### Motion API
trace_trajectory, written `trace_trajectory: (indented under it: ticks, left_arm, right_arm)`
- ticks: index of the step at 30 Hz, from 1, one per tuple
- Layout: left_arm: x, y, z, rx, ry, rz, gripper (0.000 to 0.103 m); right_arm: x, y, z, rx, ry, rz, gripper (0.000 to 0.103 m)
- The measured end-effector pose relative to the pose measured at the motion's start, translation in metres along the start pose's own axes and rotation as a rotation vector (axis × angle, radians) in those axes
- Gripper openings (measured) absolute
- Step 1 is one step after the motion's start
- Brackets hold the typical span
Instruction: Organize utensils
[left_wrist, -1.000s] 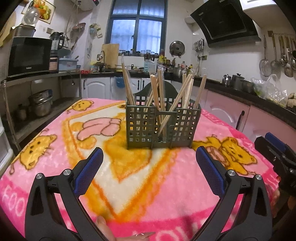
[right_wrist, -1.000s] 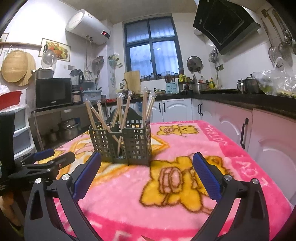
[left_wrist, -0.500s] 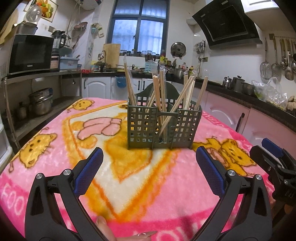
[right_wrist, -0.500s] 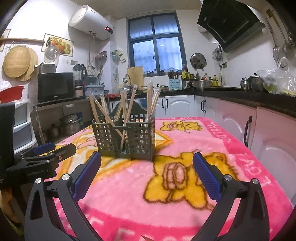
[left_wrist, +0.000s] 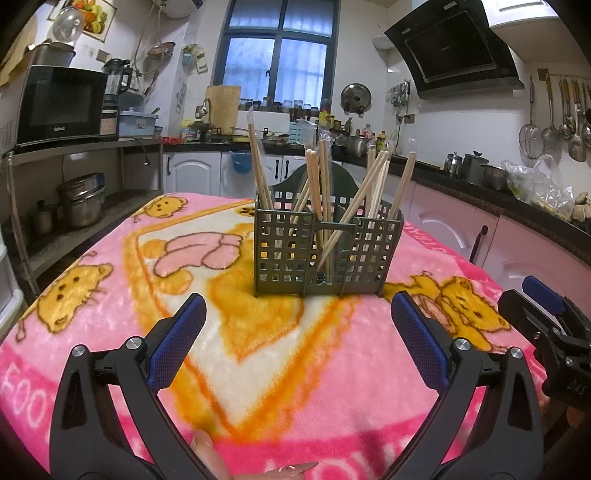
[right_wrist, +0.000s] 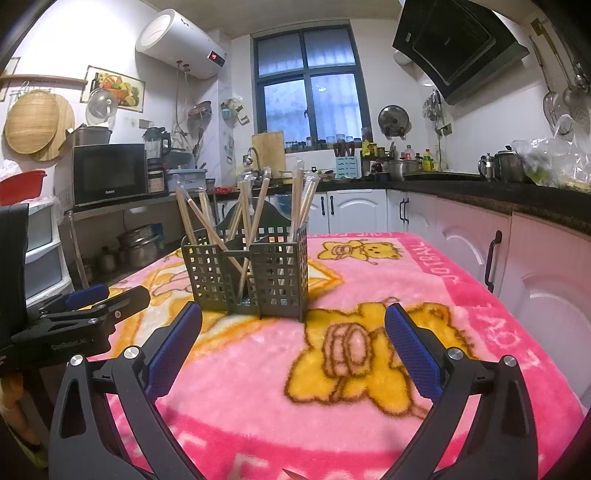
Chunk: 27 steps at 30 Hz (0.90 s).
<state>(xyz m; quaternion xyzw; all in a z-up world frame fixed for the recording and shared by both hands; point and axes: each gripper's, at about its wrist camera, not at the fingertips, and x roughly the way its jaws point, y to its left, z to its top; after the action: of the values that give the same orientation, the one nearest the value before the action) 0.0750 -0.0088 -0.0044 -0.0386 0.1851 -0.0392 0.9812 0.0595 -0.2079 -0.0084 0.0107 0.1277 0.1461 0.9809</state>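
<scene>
A pink cartoon blanket is spread over the counter. At its middle a grey lattice caddy is stood, with wooden chopsticks leaning inside. Short of the caddy, the left hand-held gripper and the right hand-held gripper are held spread wide, grasping nothing.

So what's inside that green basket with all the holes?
Wooden chopsticks stand leaning inside the green basket, spread over its compartments. Their lower ends are mostly hidden behind the grid walls, so the bottom can't be seen clearly.
</scene>
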Motion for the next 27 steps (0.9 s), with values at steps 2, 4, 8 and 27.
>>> trace_trajectory:
  ticks: [2,4,8,27]
  left_arm:
    - [-0.0002,-0.0008,0.0,-0.001,0.002,0.003,0.092]
    - [-0.0001,-0.0004,0.0,-0.002,0.002,0.001,0.092]
    - [0.0007,-0.0008,0.0005,-0.006,0.0,-0.003,0.092]
    - [0.0014,-0.0004,0.0003,-0.013,0.002,-0.007,0.092]
  right_arm:
    - [-0.0004,-0.0003,-0.0002,0.003,0.0,0.002,0.096]
    - [-0.0005,-0.0003,-0.0002,0.003,-0.001,0.001,0.096]
    - [0.0001,-0.0014,-0.0006,0.002,-0.006,0.001,0.096]
    - [0.0,-0.0018,-0.0012,0.003,-0.007,0.002,0.096]
